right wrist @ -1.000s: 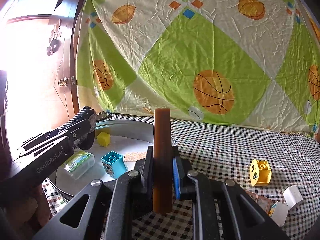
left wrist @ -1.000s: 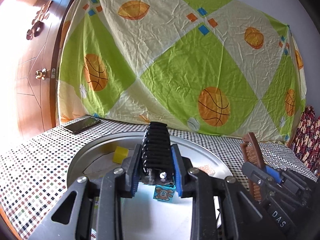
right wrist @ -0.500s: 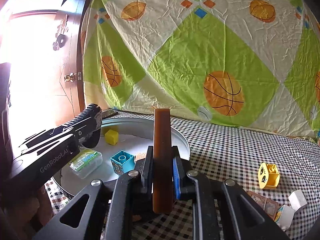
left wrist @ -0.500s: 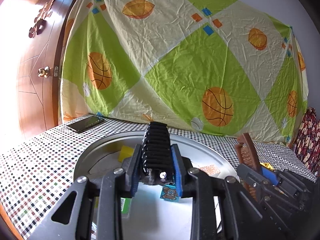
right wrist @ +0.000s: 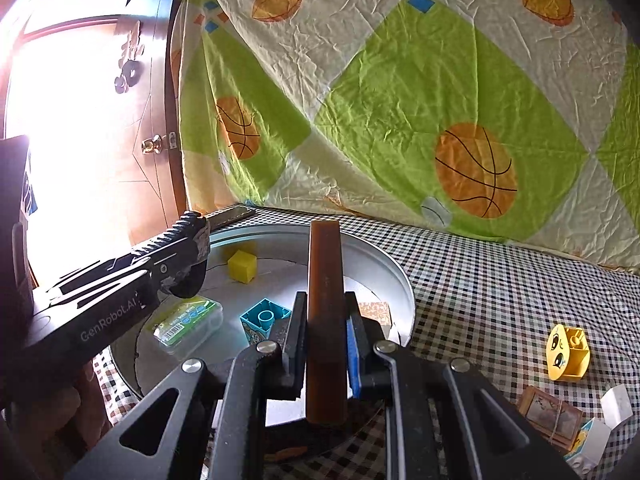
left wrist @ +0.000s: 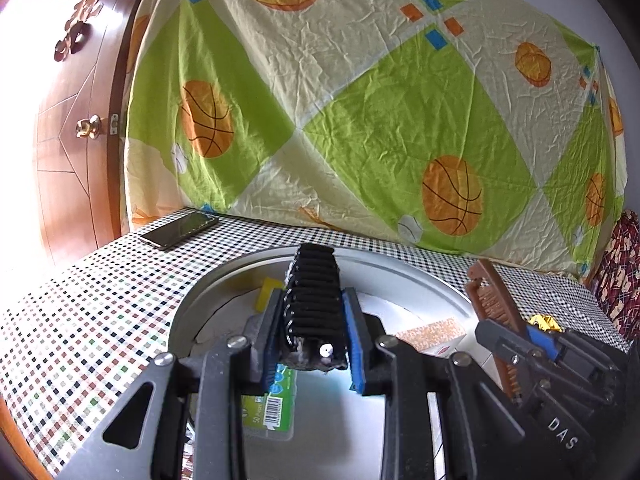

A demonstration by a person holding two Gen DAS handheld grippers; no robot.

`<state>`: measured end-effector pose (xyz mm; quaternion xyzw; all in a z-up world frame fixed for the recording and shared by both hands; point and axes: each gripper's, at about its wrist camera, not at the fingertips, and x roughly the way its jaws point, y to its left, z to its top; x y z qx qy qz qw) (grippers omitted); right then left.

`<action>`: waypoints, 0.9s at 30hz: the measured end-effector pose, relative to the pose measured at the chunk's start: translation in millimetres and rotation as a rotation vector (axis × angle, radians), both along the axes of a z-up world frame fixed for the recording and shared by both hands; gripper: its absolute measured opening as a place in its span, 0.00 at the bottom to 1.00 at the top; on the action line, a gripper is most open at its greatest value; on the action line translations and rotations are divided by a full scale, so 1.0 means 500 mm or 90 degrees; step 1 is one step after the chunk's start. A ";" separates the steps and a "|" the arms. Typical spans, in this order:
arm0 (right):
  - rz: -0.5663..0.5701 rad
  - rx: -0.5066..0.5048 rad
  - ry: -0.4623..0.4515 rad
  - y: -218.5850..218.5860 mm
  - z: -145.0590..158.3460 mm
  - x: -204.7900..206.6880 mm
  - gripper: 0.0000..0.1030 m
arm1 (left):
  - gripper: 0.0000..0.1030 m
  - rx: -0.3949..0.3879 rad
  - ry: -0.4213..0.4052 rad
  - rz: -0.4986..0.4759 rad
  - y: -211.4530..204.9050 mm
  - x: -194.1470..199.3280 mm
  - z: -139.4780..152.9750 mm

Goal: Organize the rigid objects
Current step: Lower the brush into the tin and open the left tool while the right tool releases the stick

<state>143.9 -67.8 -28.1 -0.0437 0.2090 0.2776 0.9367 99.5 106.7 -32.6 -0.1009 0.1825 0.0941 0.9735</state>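
Grippers both loaded over the round silver metal tray point(right wrist: 400, 280). Left gripper point(left wrist: 314, 340) is clamped on a black ribbed hair clip point(left wrist: 314, 292); right gripper point(right wrist: 326, 344) pinches a brown wooden comb point(right wrist: 325, 304) upright, its teeth visible only from the left wrist view. Green-labelled clear plastic box point(right wrist: 188, 320) lies partly hidden under the left fingers.
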 end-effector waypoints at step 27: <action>0.040 -0.007 0.081 0.047 0.027 0.084 0.42 | 0.79 0.050 0.080 0.020 0.017 0.045 0.001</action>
